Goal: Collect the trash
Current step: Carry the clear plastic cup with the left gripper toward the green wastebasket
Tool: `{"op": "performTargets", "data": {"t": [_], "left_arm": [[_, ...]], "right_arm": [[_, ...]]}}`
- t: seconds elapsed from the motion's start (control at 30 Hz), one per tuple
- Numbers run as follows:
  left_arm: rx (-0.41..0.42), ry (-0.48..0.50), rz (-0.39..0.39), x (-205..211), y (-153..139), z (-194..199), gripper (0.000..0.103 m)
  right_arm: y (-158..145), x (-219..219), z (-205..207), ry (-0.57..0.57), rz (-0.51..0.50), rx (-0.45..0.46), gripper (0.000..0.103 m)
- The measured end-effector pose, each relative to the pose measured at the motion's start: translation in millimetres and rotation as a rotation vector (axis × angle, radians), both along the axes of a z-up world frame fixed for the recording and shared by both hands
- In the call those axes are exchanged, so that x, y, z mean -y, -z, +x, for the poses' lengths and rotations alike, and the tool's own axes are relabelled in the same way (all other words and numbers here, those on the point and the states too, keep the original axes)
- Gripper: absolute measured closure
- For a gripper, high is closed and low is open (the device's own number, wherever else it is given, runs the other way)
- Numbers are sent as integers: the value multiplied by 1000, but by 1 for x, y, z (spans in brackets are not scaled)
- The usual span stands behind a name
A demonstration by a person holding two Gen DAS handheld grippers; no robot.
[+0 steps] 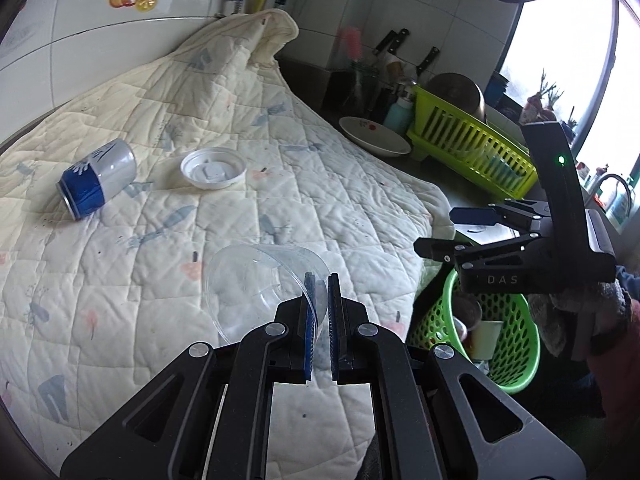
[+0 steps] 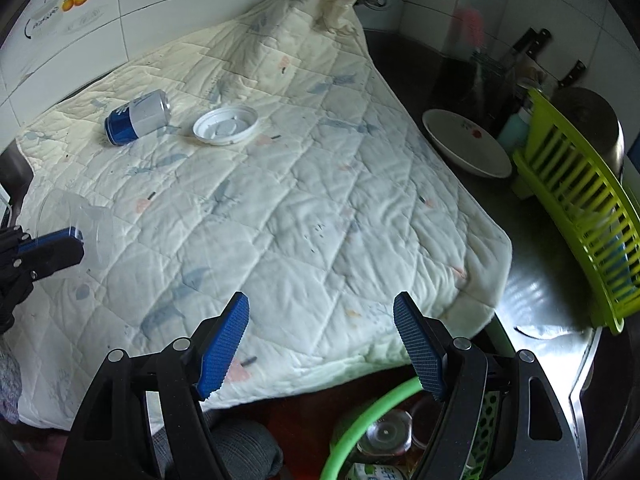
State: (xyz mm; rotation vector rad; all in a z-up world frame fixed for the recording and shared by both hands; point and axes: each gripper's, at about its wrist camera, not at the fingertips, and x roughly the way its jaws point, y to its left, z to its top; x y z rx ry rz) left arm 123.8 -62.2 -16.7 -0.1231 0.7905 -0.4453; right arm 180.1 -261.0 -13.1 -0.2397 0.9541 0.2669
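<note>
Left gripper (image 1: 320, 280) clenching clear cup (image 1: 256, 284) – empty, right gripper (image 2: 322, 312) released, green basket (image 1: 516, 376) – cups inside

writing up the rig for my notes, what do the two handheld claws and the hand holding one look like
Both claws, left and right, are black angular linkages with silver pivot screws and blue ribbed pads. The right one's body carries a green light and "DAS" lettering. The hand wears a grey knit glove.

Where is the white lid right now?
The white lid lies on the quilt, toward its far side in both wrist views, just right of the tipped blue and silver can and not touching it.
</note>
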Motion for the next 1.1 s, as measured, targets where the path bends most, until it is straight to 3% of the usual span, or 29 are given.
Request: {"op": "performTargets", "data": {"t": [0.8, 1.1], "left_arm": [[-52, -106, -14, -49, 18, 3, 98], [-64, -127, -17, -62, 21, 6, 98]], "right_arm": [[-14, -77, 42, -119, 47, 5, 28], [-1, -91, 56, -133, 71, -21, 28]]}}
